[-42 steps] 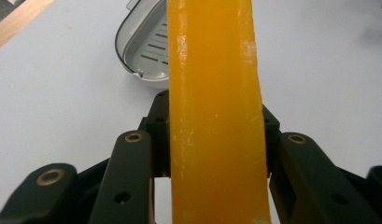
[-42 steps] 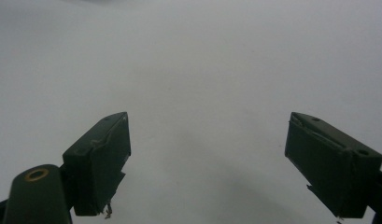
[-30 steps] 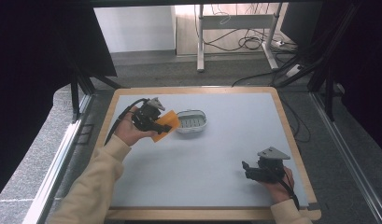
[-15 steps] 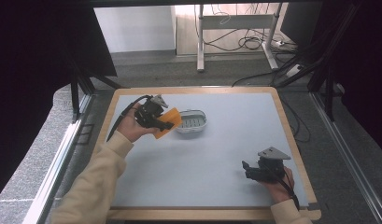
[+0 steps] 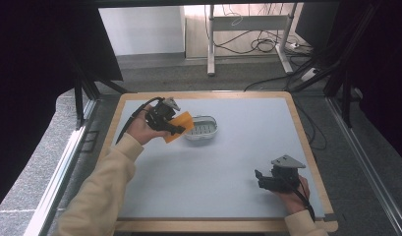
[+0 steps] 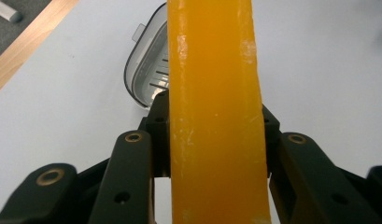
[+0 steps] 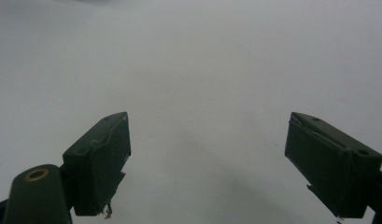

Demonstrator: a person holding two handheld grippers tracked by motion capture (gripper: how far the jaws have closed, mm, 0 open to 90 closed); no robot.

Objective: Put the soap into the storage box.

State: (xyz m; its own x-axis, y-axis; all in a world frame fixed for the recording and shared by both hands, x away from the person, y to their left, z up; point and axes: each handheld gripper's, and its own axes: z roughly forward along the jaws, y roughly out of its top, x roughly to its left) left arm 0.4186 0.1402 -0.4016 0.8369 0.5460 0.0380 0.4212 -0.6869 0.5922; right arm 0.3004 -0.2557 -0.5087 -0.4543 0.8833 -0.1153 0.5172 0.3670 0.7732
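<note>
High view: orange bar (image 5: pixel 178 126) overlaps slotted dish (image 5: pixel 202 127).

The high view looks forward and down from above the person's side onto the whole table (image 5: pixel 228 162), with floor beyond its far edge. The left gripper view rides the left gripper (image 5: pixel 175 129) and looks very close along its jaws at an orange block (image 6: pixel 214 112) and the clear dish (image 6: pixel 146 74) behind it; the high view shares both, block (image 5: pixel 179 126) and dish (image 5: pixel 202 128). The right gripper view sits low over bare tabletop (image 7: pixel 202 60), looking along the right gripper (image 7: pixel 207 149), seen from above near the front right corner (image 5: pixel 260 179).
</note>
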